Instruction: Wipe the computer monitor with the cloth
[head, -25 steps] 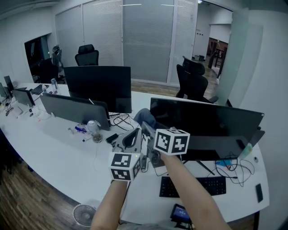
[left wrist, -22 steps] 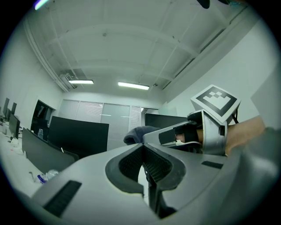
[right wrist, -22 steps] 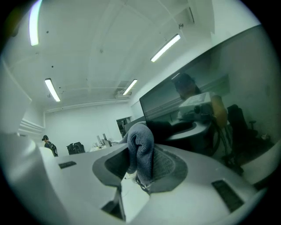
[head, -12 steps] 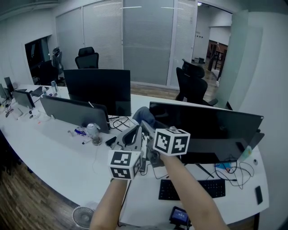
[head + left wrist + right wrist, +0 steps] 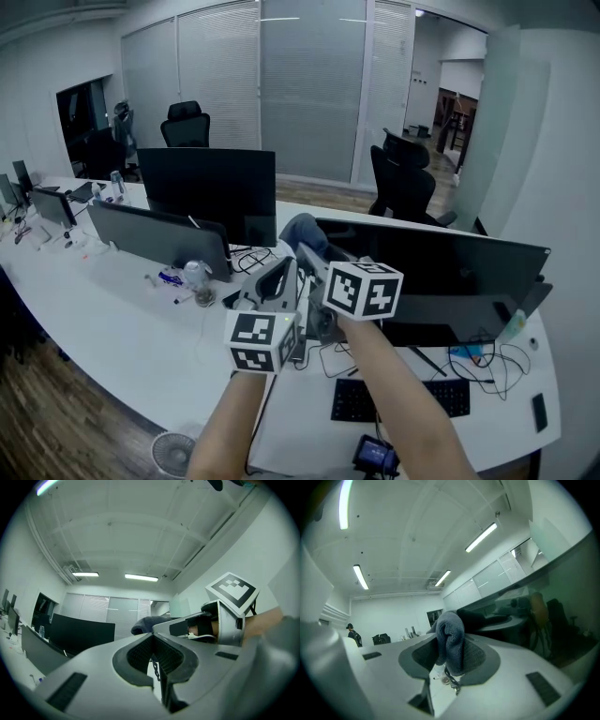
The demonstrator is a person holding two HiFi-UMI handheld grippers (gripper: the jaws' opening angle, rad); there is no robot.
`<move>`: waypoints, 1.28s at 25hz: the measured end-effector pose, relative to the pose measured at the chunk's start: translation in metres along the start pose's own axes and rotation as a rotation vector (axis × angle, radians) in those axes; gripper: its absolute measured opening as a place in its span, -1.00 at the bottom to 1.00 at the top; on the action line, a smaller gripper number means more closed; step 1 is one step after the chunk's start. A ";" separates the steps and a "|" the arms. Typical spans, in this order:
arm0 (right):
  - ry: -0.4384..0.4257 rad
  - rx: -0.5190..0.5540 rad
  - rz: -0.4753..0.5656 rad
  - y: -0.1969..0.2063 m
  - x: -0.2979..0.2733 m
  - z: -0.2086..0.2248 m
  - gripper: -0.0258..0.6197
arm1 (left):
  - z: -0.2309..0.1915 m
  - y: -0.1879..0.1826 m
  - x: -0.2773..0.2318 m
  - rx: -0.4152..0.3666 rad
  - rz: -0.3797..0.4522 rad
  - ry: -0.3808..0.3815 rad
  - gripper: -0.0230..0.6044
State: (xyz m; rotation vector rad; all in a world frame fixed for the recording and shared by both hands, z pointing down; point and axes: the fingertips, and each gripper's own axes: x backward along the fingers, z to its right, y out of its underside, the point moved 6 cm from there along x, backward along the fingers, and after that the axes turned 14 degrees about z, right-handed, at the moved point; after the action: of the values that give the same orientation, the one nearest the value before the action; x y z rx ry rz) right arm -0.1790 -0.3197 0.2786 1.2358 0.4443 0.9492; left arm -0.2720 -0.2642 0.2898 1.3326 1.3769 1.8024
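The wide black computer monitor [image 5: 441,272] stands on the white desk [image 5: 112,328] at the right; its dark screen also fills the right of the right gripper view [image 5: 548,616]. My right gripper [image 5: 309,251] is shut on a blue-grey cloth [image 5: 302,231], which bulges between the jaws [image 5: 451,641] just off the monitor's upper left corner. My left gripper [image 5: 279,274] is beside it on the left, jaws shut together with nothing in them [image 5: 153,644]. The cloth [image 5: 146,623] and the right gripper's marker cube [image 5: 232,588] show past it.
A second black monitor [image 5: 208,192] and a grey laptop lid [image 5: 155,236] stand to the left. A black keyboard [image 5: 398,398], a phone [image 5: 377,456] and cables [image 5: 483,354] lie below the wide monitor. Office chairs [image 5: 405,178] stand behind the desk. A fan [image 5: 173,452] sits on the floor.
Both grippers have risen slightly and shifted a little right, so the cloth sits nearer the wide monitor's top left corner. Both stay shut.
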 end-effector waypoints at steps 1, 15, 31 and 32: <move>-0.004 0.003 0.004 -0.002 -0.001 -0.001 -0.54 | 0.000 -0.002 -0.001 -0.002 0.004 0.000 -0.90; -0.023 0.037 0.053 -0.031 -0.004 -0.005 -0.54 | 0.003 -0.022 -0.012 -0.028 0.050 0.009 -0.90; -0.004 0.128 0.121 -0.070 0.010 0.003 -0.55 | 0.011 -0.035 -0.017 -0.047 0.072 0.013 -0.90; -0.003 0.134 0.126 -0.073 0.011 0.003 -0.54 | 0.012 -0.036 -0.017 -0.047 0.073 0.015 -0.90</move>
State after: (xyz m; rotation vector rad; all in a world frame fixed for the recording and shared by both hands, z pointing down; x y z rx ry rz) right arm -0.1439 -0.3146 0.2141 1.3992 0.4373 1.0378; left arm -0.2599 -0.2607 0.2503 1.3637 1.3013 1.8849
